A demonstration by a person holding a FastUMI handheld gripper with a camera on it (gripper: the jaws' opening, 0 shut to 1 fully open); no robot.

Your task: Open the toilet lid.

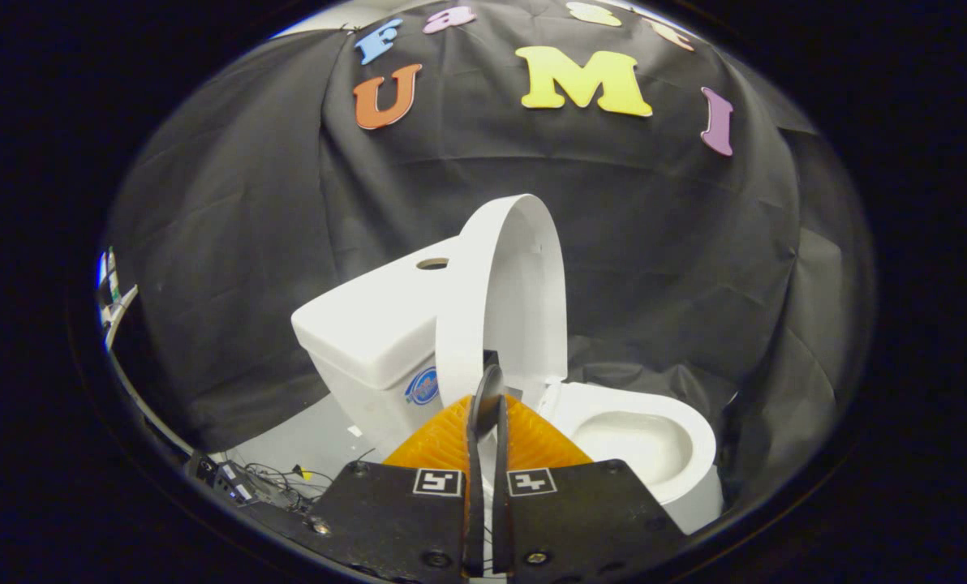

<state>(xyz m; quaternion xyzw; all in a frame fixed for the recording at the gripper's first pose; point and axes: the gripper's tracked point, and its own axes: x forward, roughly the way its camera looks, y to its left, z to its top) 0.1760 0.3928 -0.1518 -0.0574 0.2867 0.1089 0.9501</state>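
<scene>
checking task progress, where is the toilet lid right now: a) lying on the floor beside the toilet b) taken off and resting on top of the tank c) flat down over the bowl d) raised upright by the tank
d: the toilet lid stands raised against the tank, the bowl lies uncovered, and the tool has its fingers nearly together at the lid's lower edge.

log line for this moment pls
lid: raised, near upright | gripper: fingers shut on lid edge | bowl: open | tank: behind lid

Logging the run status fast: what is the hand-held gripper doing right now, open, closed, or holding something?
Hand-held gripper: fingers closed together, tips at the lower edge of the raised toilet lid; whether they pinch it cannot be told.
</scene>
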